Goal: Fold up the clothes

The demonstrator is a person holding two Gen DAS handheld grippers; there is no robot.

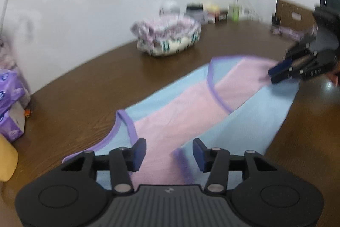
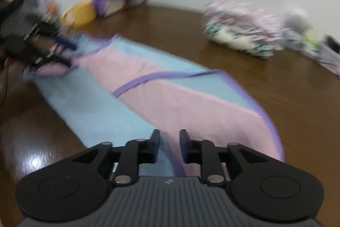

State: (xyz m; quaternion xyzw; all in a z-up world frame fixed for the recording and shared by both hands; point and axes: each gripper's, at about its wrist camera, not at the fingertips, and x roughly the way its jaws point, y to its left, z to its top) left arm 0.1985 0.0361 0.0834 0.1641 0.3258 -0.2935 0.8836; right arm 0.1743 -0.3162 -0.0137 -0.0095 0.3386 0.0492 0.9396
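A: The garment (image 1: 191, 103) lies long and flat on the wooden table (image 1: 89, 78) — pale blue at the sides, a pink band down the middle, purple binding at the edges. One end seems already turned in over the pink band, which would explain the purple edge crossing it.

B: And the grippers sit at opposite ends of it?

A: Yes. The left gripper (image 1: 169, 154) is over one end with its jaws spread apart; the cloth shows in the gap between them, but the pads do not press on it. The right gripper (image 2: 169, 145) is over the other end, jaws parted more narrowly, pink and blue fabric visible in the gap — again nothing pinched, as far as the blur allows.

B: So neither holds anything.

A: That is the reading. Each end probably has a gripper so the cloth can be lifted evenly and kept from skewing.

B: The rest of the table?

A: A stack of folded patterned clothes (image 1: 167, 37) sits well apart toward the wall, likely the finished pile. Purple packets (image 1: 10, 103) and a yellow object (image 2: 79, 13) stand off to one side, clear of the work.
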